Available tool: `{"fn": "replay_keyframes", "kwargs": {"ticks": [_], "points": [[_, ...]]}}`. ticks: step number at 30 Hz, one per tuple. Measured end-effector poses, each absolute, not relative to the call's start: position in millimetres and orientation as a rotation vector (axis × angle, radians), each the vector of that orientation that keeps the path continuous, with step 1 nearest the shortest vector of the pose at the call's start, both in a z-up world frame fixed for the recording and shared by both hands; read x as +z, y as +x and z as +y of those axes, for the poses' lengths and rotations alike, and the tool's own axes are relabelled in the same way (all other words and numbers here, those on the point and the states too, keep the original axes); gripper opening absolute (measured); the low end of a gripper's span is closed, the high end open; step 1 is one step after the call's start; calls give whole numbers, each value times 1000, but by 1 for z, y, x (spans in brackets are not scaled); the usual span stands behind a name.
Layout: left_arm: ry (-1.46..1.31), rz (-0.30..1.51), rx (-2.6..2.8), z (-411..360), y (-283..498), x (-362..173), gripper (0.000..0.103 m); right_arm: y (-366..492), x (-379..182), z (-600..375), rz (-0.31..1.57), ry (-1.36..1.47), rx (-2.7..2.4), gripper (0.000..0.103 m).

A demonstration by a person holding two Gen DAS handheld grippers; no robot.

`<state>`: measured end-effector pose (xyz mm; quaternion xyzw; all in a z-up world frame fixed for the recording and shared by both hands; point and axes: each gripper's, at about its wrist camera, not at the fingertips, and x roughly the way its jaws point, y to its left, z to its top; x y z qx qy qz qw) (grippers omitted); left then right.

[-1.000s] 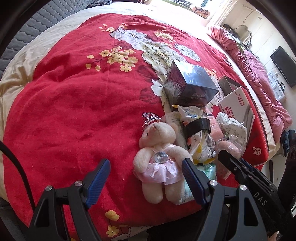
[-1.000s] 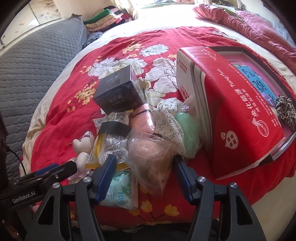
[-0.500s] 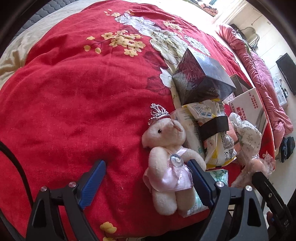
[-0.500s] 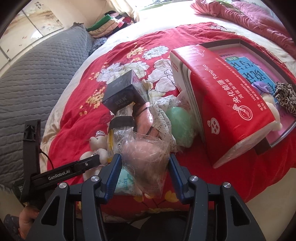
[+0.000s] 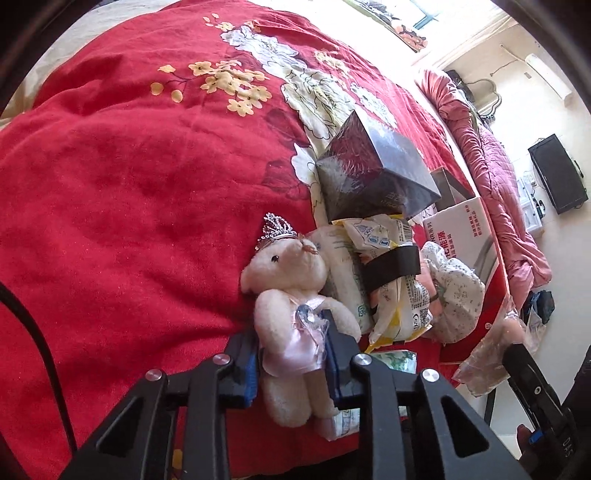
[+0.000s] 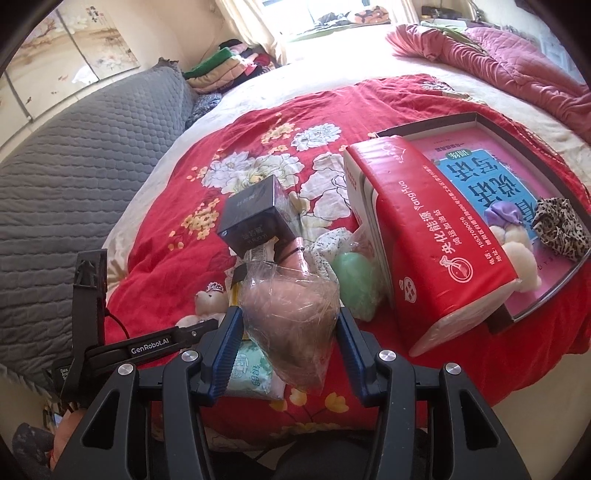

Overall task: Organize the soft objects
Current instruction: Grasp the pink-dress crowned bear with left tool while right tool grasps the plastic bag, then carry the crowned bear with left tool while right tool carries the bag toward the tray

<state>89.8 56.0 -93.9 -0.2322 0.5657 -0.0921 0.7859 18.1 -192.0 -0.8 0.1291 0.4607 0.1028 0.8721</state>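
red "yanghuo" box (image 6: pixel 424 236) beside black "genrobot.ai" tongs (image 6: pixel 155 341)

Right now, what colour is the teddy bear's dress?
Pale pink, on the teddy bear; the left wrist view shows it best.

Strong daylight pours in from the window (image 6: pixel 332 14) at the far side, washing out the pale sheet (image 6: pixel 332 62) beneath it. The red bedspread (image 5: pixel 129 203) is bright and sharp. Fisheye curvature bends both views; dark vignette rings the corners.
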Motion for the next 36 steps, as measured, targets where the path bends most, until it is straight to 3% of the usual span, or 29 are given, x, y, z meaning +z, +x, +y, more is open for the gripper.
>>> {"fn": "replay_keyframes", "kwargs": {"ticks": [21,36], "points": [[-345,987,-294,12,57,26,28,8,46,-217,816,253,206,53],[-242,961,-373,-49,51,50,28,-1,72,-266,710,245,109,53]]}}
